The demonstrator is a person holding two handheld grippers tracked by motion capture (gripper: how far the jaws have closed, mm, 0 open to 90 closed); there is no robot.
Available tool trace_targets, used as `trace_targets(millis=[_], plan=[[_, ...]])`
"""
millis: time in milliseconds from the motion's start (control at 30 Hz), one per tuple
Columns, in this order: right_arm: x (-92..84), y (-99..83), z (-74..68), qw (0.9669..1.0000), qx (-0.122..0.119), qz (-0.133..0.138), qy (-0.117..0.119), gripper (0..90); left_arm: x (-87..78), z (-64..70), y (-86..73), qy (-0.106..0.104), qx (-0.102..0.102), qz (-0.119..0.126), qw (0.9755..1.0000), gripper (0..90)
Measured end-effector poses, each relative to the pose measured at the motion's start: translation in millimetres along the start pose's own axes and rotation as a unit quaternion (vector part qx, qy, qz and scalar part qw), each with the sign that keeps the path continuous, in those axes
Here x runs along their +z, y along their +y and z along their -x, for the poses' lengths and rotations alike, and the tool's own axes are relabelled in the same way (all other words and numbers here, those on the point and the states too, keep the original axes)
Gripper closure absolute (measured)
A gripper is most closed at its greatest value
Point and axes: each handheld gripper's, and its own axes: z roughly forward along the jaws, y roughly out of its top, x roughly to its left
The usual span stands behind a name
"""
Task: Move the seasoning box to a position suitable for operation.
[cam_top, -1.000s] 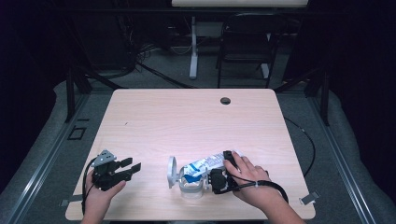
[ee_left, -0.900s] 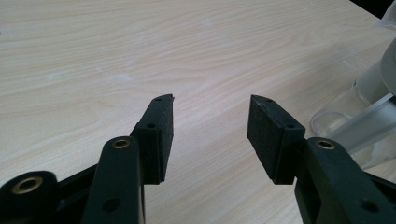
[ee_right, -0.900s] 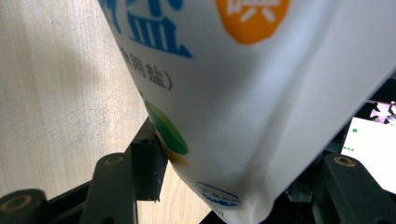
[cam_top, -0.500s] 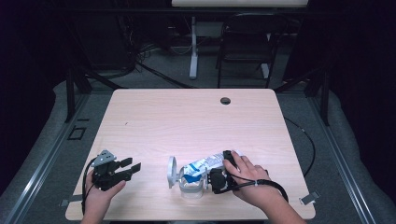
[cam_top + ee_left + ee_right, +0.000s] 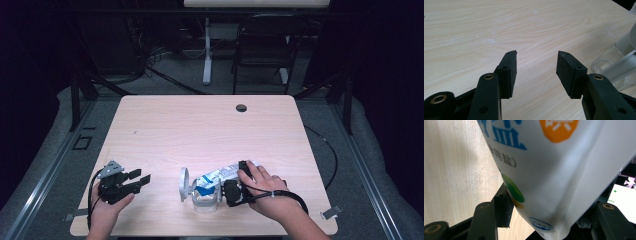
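Jaws first: on my right gripper they pinch a white salt bag, one black pad pressed to each side of it in the right gripper view; on my left gripper they stand spread wide with bare wood between them.

Counter: pale wood-grain top, matt, rounded corners, one dark round hole near its far edge. Largest thing I can see on the rig.

Salt bag: glossy white plastic pouch, soft and bulging, with blue printed characters, an orange patch, a green blob and a small blue oval mark near the lower seam. From the high view it lies tilted near the front edge of the counter, right of centre, its lower end over the jar.

Jar: clear, round, low, standing just under the bag's end. Its round lid stands up on edge at the jar's left side. In the left gripper view the jar shows as clear walls at the right edge, near that jaw tip but apart from it.

Left gripper pads: flat black rectangular blocks with a fine rubbery grain, on black arms with brass-ringed pivots. Left hand rests at the front left corner, well apart from the jar.
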Motion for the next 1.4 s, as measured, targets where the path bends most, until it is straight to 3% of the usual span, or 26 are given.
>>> trace_targets(millis=[900, 1400], plan=[[0.0, 1.6, 2.9, 0.9999, -0.01, -0.004, 0.002, 43.6, -0.9, -0.9, 0.3, 0.0, 0.0, -0.003, 1.0, 51.4], [-2.2, 2.9, 2.7, 0.9993, -0.03, -0.019, -0.013, 43.6, -0.4, -1.3, 0.0, 0.0, 0.0, -0.003, 1.0, 51.5]])
